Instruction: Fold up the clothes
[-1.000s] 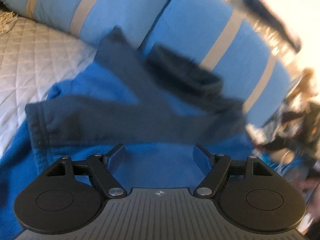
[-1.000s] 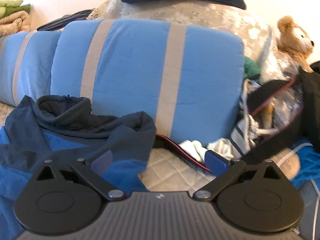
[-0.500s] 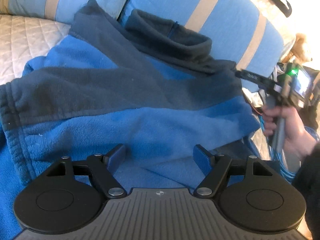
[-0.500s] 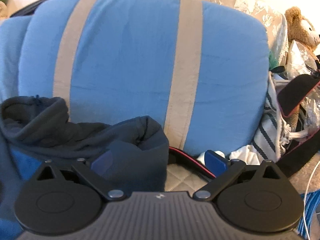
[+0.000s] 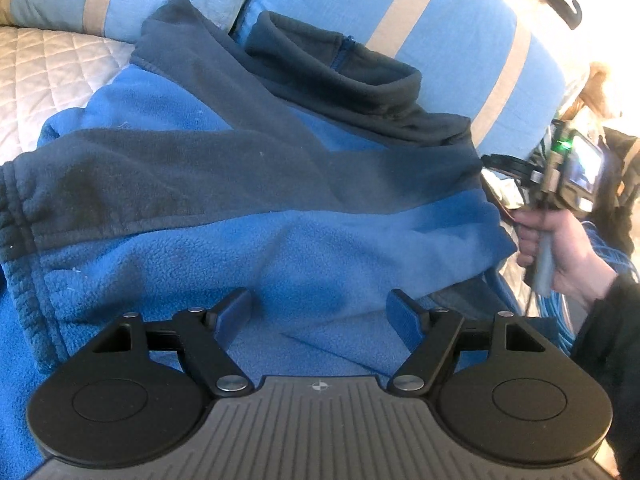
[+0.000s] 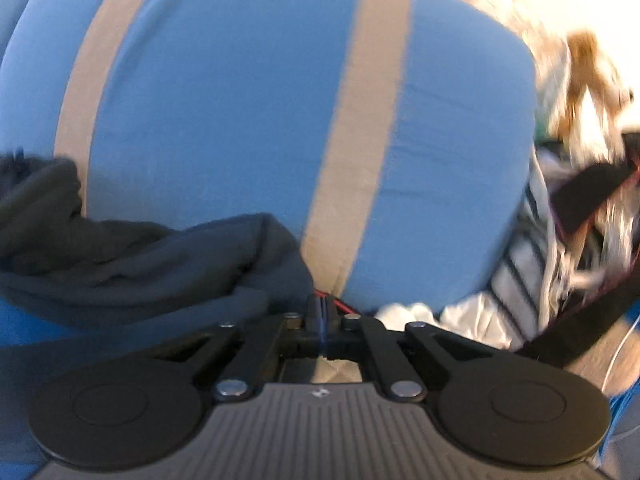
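The fleece jacket (image 5: pixel 248 208) runs off the left and bottom edges of the left wrist view, its lower part hidden behind the gripper body. In the right wrist view the clutter (image 6: pixel 568 216) right of the striped pillow (image 6: pixel 248 120) is smeared beyond telling.

My work lies on a bed with a pale quilted cover (image 5: pixel 44 76); the blue and navy fleece jacket (image 5: pixel 280 216) is spread on it; two blue pillows with tan stripes (image 5: pixel 452 44) lean at its head, and the jacket's collar touches the right one
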`<state>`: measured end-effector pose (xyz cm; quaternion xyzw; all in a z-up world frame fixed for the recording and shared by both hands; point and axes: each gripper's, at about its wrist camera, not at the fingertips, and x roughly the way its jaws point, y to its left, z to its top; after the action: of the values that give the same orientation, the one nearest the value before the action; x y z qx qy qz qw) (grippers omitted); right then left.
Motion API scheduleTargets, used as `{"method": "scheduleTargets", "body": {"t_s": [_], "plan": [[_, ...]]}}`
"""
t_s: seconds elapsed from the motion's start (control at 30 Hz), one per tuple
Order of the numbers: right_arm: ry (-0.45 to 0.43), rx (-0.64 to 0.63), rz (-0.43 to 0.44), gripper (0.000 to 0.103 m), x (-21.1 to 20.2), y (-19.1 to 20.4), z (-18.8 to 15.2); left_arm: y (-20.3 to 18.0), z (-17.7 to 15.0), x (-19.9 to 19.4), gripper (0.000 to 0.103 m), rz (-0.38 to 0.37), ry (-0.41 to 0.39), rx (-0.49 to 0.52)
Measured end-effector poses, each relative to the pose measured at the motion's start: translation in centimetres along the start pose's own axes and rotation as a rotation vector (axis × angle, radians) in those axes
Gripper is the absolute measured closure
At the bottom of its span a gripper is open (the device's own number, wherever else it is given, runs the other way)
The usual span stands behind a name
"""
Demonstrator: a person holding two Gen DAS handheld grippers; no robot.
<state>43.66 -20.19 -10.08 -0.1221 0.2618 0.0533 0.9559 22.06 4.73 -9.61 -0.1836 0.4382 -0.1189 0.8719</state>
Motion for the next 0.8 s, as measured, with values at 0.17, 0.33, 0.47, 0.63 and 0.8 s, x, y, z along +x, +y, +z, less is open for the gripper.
{"method": "scheduleTargets", "body": {"t_s": [0.17, 0.33, 0.47, 0.63, 0.8], "plan": [[-0.001, 0.003, 0.102, 0.068, -0.9, -2.4, 0.0, 0.2, 0.1, 0.1, 0.031, -0.005, -0.015, -0.008], [-0.047, -0.026, 0.094, 0.022, -0.4, -1.4, 1.2, 0.8, 0.3, -0.5, 0.031, -0.058, -0.085, -0.064], [-0.02, -0.069, 0.069, 0.021, 1.7, 0.5, 1.8, 1.4, 0.4, -1.6, 0.031, -0.117, -0.165, -0.083], [0.012, -0.053, 0.03, 0.019, 3.0, 1.5, 2.1, 1.7, 0.4, -3.4, 0.031, -0.155, -0.279, -0.074], [0.033, -0.002, 0.033, 0.016, 2.0, 1.3, 3.3, 1.5, 0.2, -6.4, 0.031, -0.142, -0.403, -0.049]]}}
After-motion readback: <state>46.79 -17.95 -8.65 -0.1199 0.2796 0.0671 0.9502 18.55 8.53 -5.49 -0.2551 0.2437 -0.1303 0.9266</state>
